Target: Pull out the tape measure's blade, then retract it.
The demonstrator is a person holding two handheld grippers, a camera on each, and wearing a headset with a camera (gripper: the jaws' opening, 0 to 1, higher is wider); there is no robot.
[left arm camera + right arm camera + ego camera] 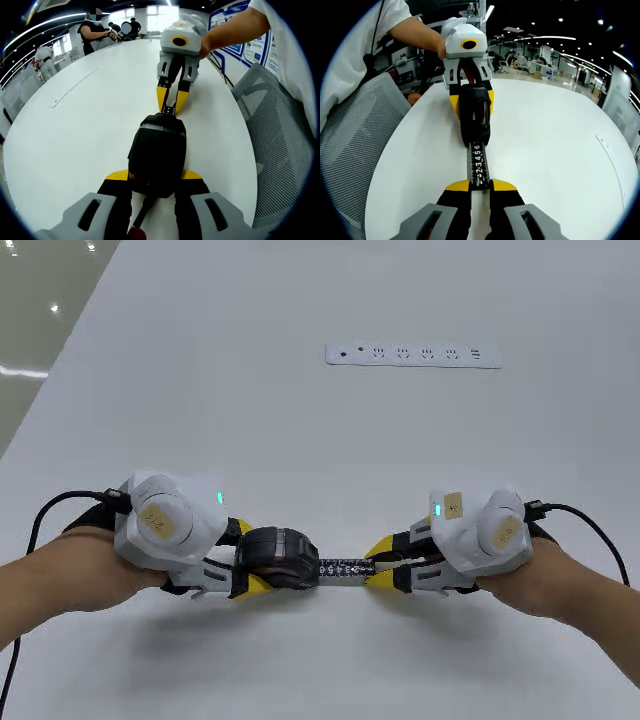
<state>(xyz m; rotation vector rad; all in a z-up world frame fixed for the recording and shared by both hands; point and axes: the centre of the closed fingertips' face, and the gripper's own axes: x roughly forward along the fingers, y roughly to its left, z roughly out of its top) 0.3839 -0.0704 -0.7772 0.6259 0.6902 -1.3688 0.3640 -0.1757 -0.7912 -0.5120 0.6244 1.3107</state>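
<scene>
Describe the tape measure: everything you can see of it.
The tape measure is compact and black, plastic or rubber by its look, and is clamped between the yellow-tipped jaws of the left gripper. A short stretch of its blade, black with white numerals, runs out straight and level to the right gripper, whose jaws pinch its end. It sits low over the white table; whether it touches the surface cannot be told.

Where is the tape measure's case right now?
Head view, lower left of centre: the case sits in the jaws of the left gripper, its blade running to the right gripper.
</scene>
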